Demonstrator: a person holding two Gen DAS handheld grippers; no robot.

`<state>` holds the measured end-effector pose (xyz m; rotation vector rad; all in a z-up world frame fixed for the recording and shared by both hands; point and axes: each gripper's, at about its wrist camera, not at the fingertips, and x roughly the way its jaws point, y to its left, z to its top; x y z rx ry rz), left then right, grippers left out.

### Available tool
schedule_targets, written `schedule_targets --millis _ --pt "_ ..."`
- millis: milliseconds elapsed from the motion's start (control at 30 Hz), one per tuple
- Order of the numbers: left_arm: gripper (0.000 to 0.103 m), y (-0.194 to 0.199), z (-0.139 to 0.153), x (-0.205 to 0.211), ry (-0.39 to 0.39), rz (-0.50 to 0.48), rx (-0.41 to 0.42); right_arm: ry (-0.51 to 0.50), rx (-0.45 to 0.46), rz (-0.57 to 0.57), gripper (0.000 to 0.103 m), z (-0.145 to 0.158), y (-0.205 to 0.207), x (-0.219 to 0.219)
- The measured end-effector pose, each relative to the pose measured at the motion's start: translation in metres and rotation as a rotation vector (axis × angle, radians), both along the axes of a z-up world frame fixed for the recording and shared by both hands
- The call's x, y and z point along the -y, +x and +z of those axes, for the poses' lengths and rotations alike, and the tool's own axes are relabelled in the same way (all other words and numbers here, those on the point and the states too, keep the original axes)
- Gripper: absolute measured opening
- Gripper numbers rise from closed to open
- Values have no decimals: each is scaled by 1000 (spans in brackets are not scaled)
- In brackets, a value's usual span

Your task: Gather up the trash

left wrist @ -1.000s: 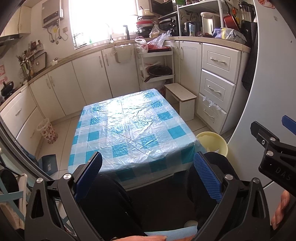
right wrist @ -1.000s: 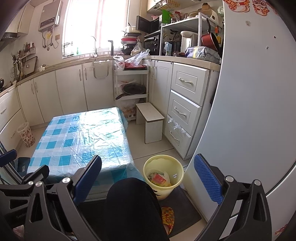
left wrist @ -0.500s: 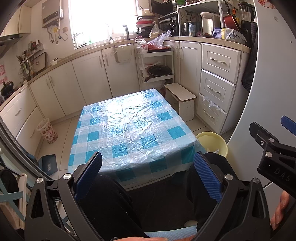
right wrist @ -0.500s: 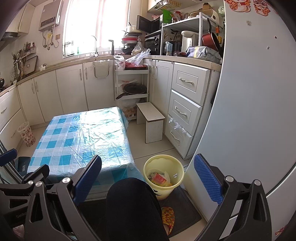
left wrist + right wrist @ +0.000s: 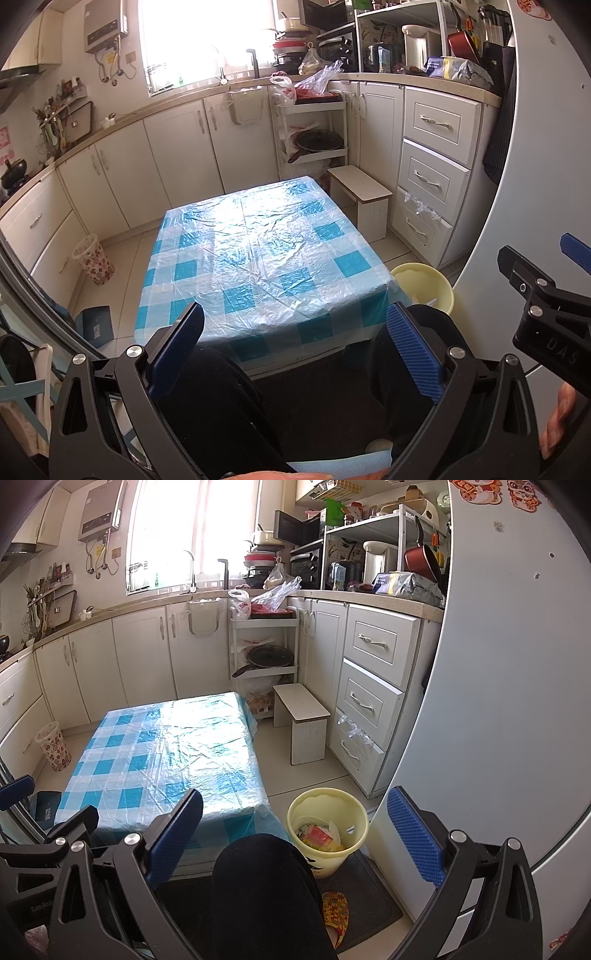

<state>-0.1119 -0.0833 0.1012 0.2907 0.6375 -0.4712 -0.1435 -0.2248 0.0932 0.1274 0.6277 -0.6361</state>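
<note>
Two hand-held grippers wide and empty, nothing left on the bench

Both my left hand-held gripper (image 5: 295,343) and right hand-held gripper (image 5: 295,830) gape, holding nothing. Trash sits inside the pale yellow plastic bin (image 5: 328,834) just beside the blue-checked, plastic-covered bench (image 5: 166,760). Reaching down, I could knock the bin over with my knee (image 5: 266,890) and spill it.

Both wrist views look down across the checked table (image 5: 258,251) from nearby.

White stool (image 5: 301,716) beside checked table (image 5: 122,764); perhaps a pan (image 5: 269,657) behind.
</note>
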Motion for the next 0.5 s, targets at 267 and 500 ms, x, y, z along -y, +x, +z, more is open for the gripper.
schedule_targets --millis 267,500 --pt "95 0 0 1 -1 4 1 0 -1 1 96 0 1 -1" --pt "95 0 0 1 -2 4 1 -1 -2 1 96 0 0 -1"
